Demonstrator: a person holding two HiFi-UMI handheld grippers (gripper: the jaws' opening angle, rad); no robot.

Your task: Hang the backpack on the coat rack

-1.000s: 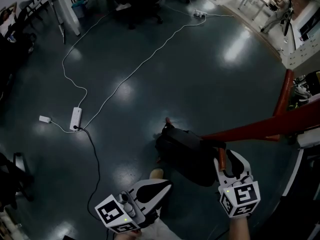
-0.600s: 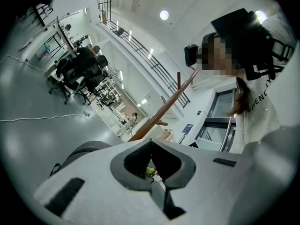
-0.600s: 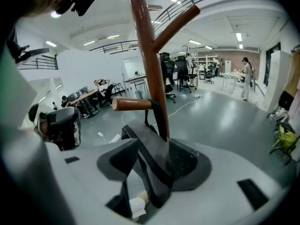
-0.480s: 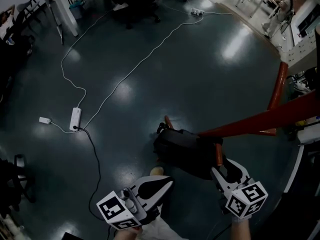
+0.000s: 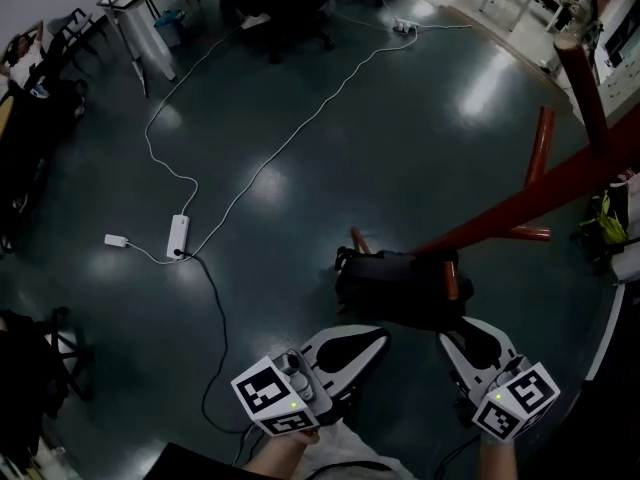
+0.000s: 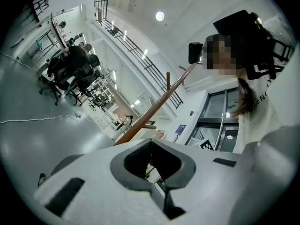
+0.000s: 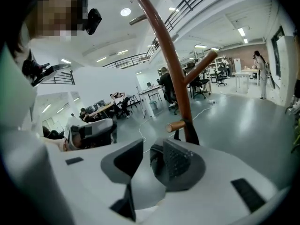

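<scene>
Right gripper (image 5: 470, 334) is off the backpack (image 5: 395, 290) now: it was up at the strap by the peg (image 5: 451, 280), and it's drawn back towards me, jaws just closing in again with nothing between them. Left gripper (image 5: 368, 340) has come up nearer the bag

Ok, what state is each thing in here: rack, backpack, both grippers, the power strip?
coat rack: standing, bearing the backpack.
backpack: hanging from a low peg, free of both grippers.
left gripper: shut, empty.
right gripper: open, jaws have just been closing, nothing between them.
power strip: lying on the floor, black cable plugged in.
</scene>
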